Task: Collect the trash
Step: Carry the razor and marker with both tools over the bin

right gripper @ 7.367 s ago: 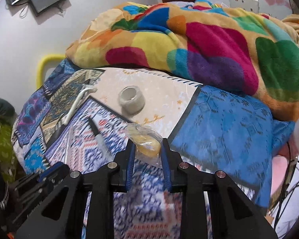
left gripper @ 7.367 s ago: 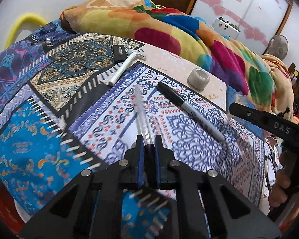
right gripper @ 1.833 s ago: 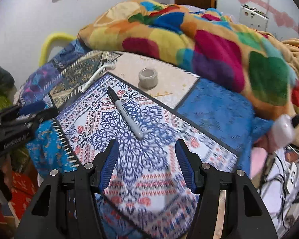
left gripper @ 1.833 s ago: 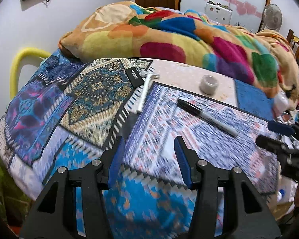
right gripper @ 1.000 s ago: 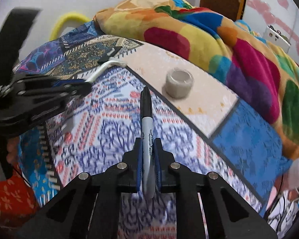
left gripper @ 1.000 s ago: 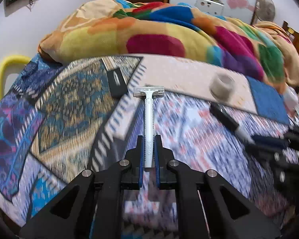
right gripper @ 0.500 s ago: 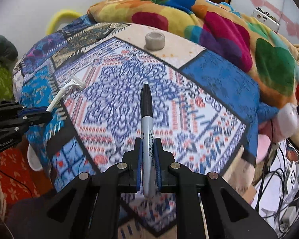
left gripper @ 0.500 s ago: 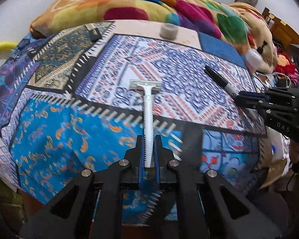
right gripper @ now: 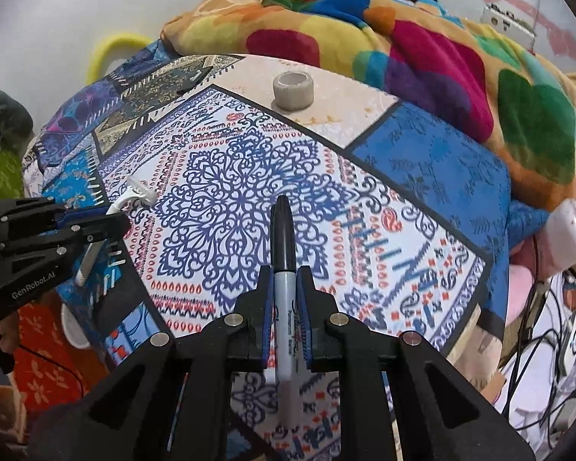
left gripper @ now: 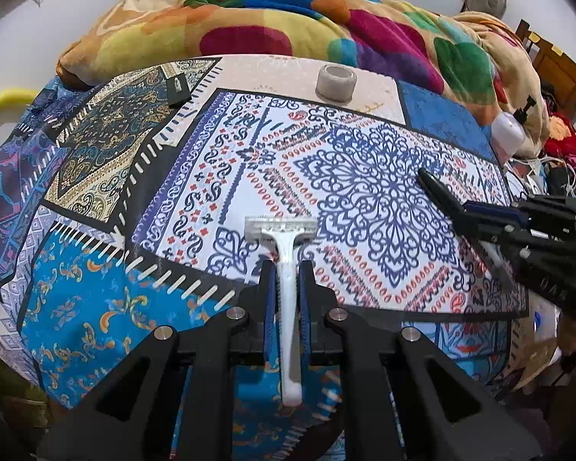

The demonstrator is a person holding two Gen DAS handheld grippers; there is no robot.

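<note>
Left gripper (left gripper: pixel 287 269) clamped on white disposable razor (left gripper: pixel 284 253), lifted above the patterned bedspread (left gripper: pixel 364 176); long axis in line with the fingers, blade head pointing forward toward the tape roll (left gripper: pixel 336 81), handle end trailing back between the jaws. Right gripper (right gripper: pixel 284 292) clamped on black marker (right gripper: pixel 283 238), likewise clear of the bedspread; long axis along the fingers, capped end forward toward the tape roll, grey barrel running back. Both pieces already in hand, well short of the tape roll; tape roll upright, far from both claws, slightly nearer the right. No bin visible; carry-off judged next
</note>
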